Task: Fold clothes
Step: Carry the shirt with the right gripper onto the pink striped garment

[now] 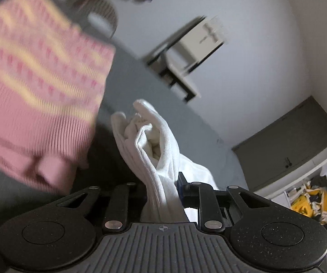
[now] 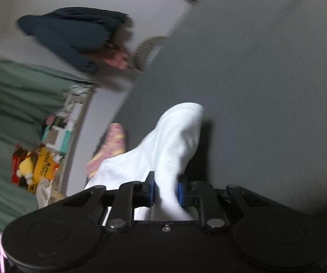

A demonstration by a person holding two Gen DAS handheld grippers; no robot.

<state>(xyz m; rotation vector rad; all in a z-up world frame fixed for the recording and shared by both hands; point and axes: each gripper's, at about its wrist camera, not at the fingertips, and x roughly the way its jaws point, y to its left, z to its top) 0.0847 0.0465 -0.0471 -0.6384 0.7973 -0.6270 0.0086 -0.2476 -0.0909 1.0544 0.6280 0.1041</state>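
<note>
My left gripper (image 1: 163, 182) is clamped on the ribbed cuff end of a white sock (image 1: 149, 141), which stands up bunched between its fingers above the grey table (image 1: 140, 77). My right gripper (image 2: 165, 188) is clenched on the smoother part of what looks like the same sock (image 2: 174, 136), its blue pads (image 2: 150, 187) pressed against the cloth on both sides. A pink-and-yellow striped knit garment (image 1: 38, 72) lies on the table just left of the sock, blurred in both views.
</note>
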